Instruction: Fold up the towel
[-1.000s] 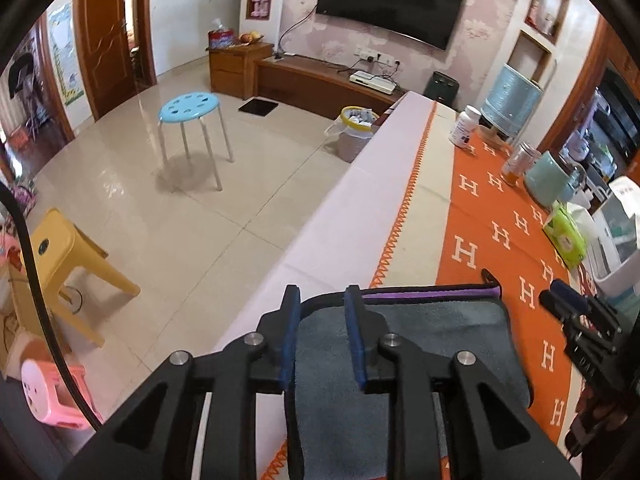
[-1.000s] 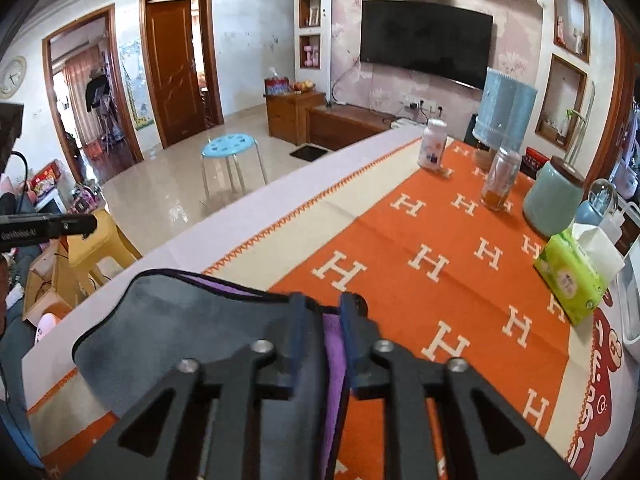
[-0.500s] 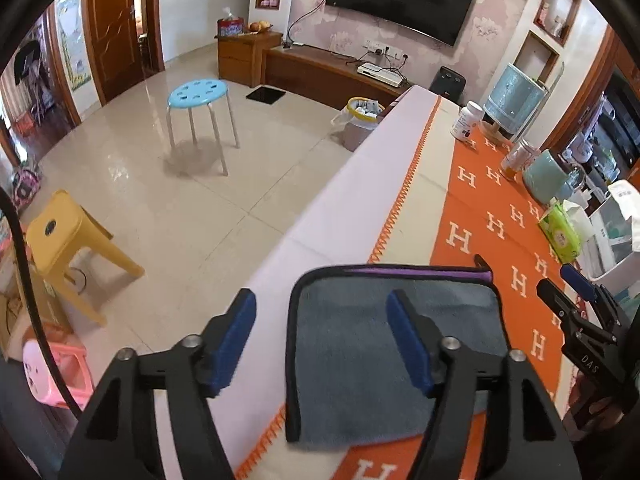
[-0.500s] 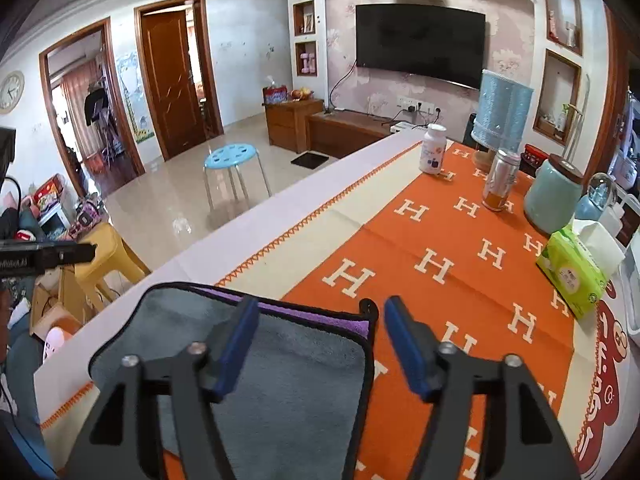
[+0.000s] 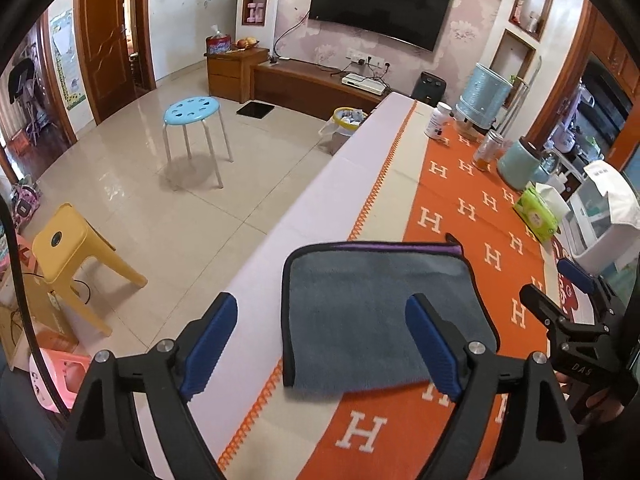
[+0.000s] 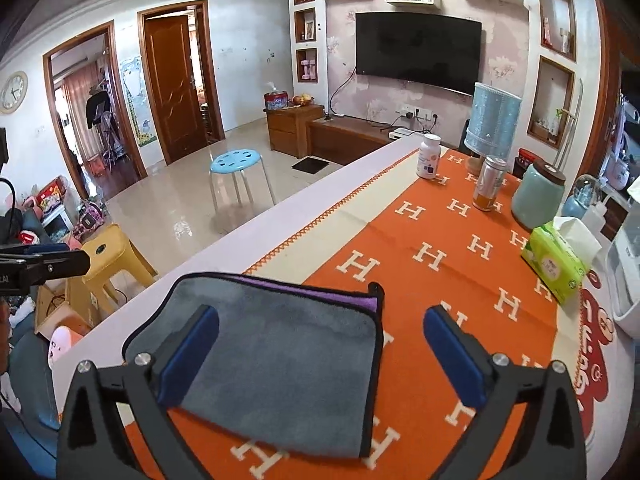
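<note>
Glossy beige tiled floor (image 6: pixel 168 216); pale blue round stool (image 6: pixel 236 162) standing mid-room, yellow plastic stool (image 5: pixel 68 240) nearer. Dark television (image 6: pixel 418 52) on floral wall above low wooden cabinet (image 5: pixel 316 84). Brown wooden doors (image 6: pixel 170 88) at left, round wall clock (image 6: pixel 14 92)

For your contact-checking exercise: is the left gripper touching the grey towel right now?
Apart. In the left wrist view the left gripper has its jaws wide open, lifted above the grey towel, which lies flat, folded on the orange tablecloth, gripped by neither jaw.
</note>
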`<state>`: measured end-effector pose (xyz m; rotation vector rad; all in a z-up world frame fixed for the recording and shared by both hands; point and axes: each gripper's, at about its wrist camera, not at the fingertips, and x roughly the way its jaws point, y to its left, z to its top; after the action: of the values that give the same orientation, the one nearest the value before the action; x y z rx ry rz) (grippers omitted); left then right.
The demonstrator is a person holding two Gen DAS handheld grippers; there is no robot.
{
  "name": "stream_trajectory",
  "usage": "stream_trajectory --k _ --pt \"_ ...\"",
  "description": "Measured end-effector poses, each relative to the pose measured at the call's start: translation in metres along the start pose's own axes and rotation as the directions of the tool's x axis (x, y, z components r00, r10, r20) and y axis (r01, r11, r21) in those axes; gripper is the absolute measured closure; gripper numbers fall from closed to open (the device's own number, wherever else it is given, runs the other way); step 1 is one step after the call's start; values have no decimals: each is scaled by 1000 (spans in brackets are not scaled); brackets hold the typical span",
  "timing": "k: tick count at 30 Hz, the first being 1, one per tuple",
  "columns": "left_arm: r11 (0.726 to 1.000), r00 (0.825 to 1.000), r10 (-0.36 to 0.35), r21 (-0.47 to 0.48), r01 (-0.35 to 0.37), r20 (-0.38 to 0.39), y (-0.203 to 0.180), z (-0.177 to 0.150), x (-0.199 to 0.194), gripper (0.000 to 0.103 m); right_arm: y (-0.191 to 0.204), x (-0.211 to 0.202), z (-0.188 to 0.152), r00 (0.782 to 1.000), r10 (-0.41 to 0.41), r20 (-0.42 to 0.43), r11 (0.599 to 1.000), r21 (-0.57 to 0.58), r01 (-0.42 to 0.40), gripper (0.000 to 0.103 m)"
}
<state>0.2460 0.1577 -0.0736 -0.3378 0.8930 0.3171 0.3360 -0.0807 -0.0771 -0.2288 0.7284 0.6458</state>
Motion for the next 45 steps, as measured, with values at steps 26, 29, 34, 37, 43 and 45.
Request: stream_trajectory --k 26,29,34,37,43,45 --pt "962 974 -99 232 146 -205 26 -126 -62 17 76 -110 -141 972 -111 -209 963 218 157 0" --pt "938 964 -130 286 195 -231 19 -137 -68 17 87 -131 -159 965 -137 -222 936 290 200 0" --pt "901 962 -151 369 229 -230 6 -150 -81 17 105 -161 -186 955 -169 -243 890 379 254 0" --pt "878 959 -167 408 251 -230 -1 -156 -93 17 118 -178 -199 947 -194 -258 865 410 289 0" --pt "843 954 -197 458 283 -226 -13 -166 -119 17 139 -218 -213 938 -222 -265 812 482 328 0" --pt "838 954 -204 465 286 -219 -18 -169 -127 17 146 -232 -213 937 -234 -260 805 488 336 0"
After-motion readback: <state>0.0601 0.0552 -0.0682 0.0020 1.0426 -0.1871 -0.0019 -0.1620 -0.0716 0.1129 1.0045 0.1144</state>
